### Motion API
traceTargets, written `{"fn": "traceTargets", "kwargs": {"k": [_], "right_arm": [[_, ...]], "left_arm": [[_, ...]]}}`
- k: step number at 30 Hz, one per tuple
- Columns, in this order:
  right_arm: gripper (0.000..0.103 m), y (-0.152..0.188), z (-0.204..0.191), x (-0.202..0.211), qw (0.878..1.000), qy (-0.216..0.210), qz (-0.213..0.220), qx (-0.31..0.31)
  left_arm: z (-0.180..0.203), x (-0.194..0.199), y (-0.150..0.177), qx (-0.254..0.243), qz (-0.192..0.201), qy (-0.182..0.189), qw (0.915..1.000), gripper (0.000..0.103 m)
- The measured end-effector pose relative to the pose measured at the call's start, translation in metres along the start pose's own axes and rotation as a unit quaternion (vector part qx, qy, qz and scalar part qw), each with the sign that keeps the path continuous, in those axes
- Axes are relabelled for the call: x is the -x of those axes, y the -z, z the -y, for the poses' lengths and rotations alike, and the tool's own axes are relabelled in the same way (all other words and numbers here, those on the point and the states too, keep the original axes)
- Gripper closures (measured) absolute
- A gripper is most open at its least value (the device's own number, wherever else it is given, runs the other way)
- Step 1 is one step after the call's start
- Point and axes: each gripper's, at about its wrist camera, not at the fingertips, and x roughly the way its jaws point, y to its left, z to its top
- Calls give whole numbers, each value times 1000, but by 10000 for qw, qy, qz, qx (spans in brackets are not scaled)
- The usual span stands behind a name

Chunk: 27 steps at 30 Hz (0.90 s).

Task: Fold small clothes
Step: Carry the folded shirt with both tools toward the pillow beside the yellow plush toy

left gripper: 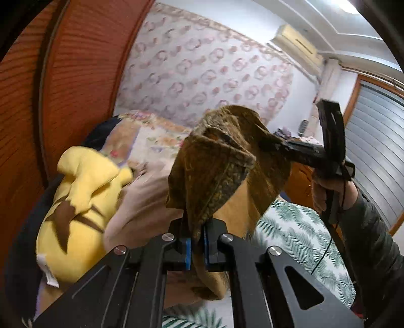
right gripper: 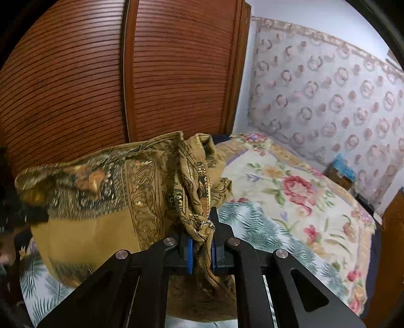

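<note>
The mustard-brown patterned scarf point(right gripper: 106, 191) hangs stretched in the air above the bed point(right gripper: 290, 191), bunched at both ends. The left gripper point(left gripper: 197, 248) pinches one gathered corner between its blue pads; the right gripper point(right gripper: 201, 248) is clamped on the other. A yellow plush toy point(left gripper: 75, 217) lies beside it, below the brown slatted wardrobe point(right gripper: 75, 75).

Evenly lit by a ceiling light point(left gripper: 349, 5) glaring at top right. Motion-smeared along the brown patterned cloth point(right gripper: 83, 186) at left. Heavily bowed at fisheye edges, black in corners.
</note>
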Motion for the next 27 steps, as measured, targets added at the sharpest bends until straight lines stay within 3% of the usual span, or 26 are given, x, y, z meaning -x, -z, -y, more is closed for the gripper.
{"fn": "traceTargets", "kwargs": {"k": [7, 16, 22, 24, 27], "right_arm": [[93, -24, -17, -62, 9997, -28, -125, 219], [93, -35, -35, -96, 9986, -132, -330, 384], [85, -37, -28, -114, 9990, -116, -410, 101], [80, -38, -26, -114, 9991, -129, -407, 39], [71, -40, -19, -111, 9992, -33, -373, -117]], "left_arm": [[-15, -7, 16, 192, -33, -154, 9997, 96], [-30, 2, 32, 263, -219, -305, 9990, 96], [-32, 5, 34, 334, -191, -446, 9983, 94], [-32, 8, 31, 340, -133, -440, 9984, 92], [-28, 19, 27, 191, 89, -650, 9977, 76]]}}
